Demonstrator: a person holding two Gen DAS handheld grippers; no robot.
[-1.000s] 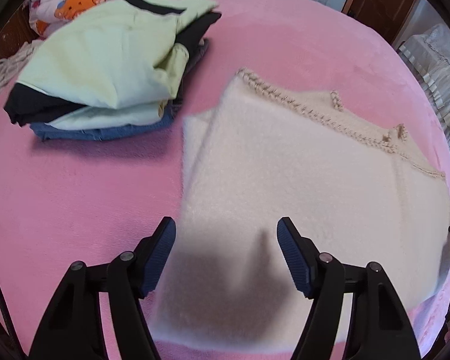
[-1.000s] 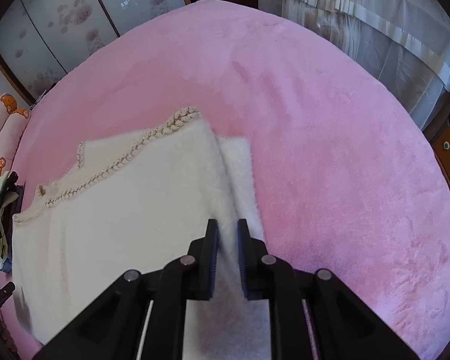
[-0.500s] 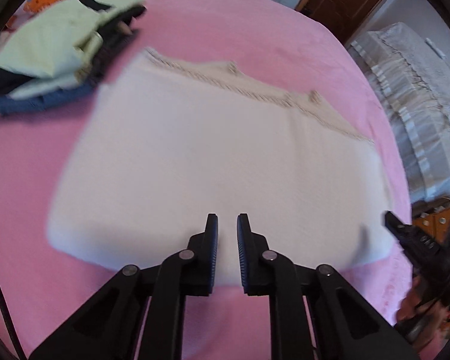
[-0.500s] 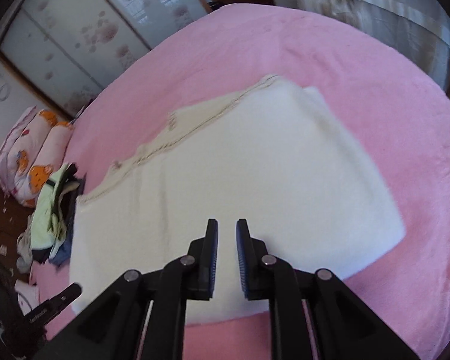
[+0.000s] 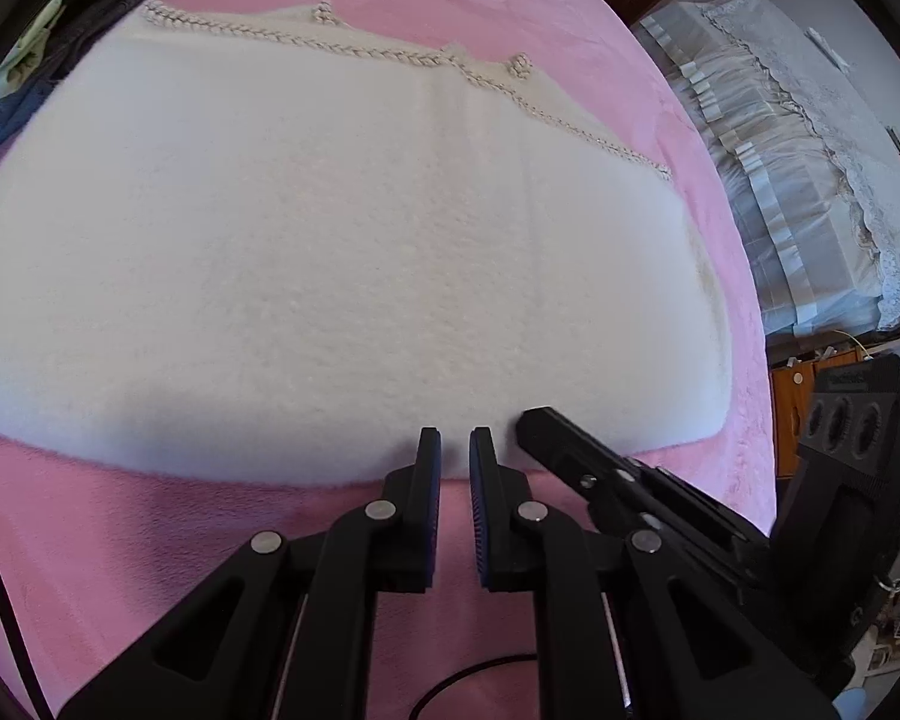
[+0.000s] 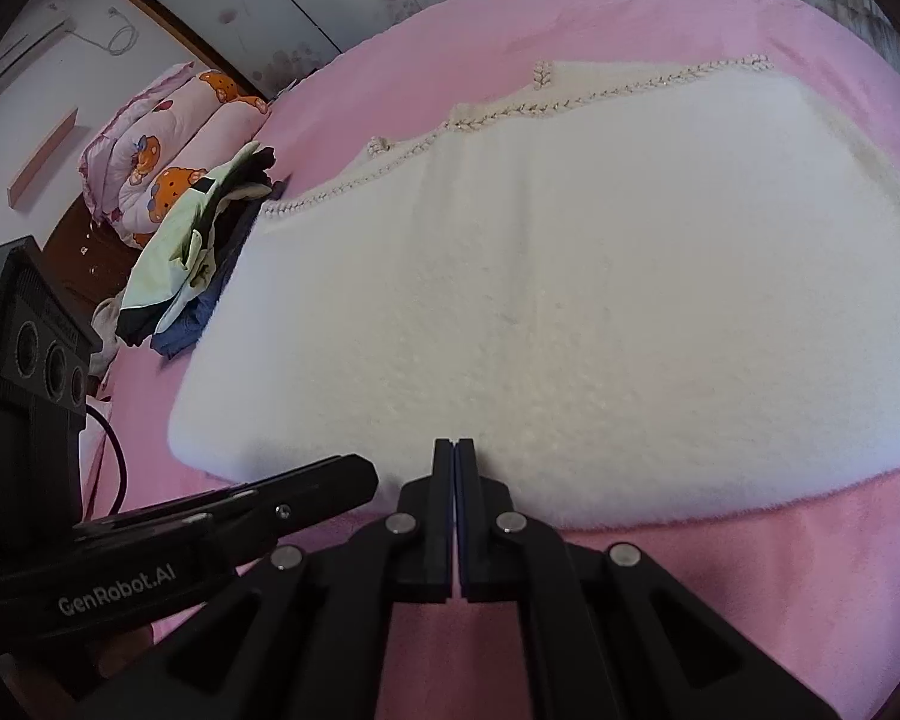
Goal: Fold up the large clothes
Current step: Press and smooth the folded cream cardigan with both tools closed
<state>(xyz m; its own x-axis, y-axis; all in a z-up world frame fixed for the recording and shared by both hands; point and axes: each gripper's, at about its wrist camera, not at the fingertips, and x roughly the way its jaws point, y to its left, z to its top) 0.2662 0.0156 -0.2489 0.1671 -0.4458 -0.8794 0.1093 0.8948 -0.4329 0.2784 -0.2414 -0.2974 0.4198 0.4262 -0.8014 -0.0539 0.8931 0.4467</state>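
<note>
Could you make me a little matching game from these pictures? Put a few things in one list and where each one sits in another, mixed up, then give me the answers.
Things:
1. cream sweater
2. stack of folded clothes
3. cartoon quilt
4. pink blanket

Places:
A. rolled up at the far end of the bed, behind the stack
B. covering the whole bed
C. spread flat just ahead of both hand-held grippers
D. beside the sweater's left edge in the right wrist view

Pairs: 1-C, 2-D, 3-A, 4-B
</note>
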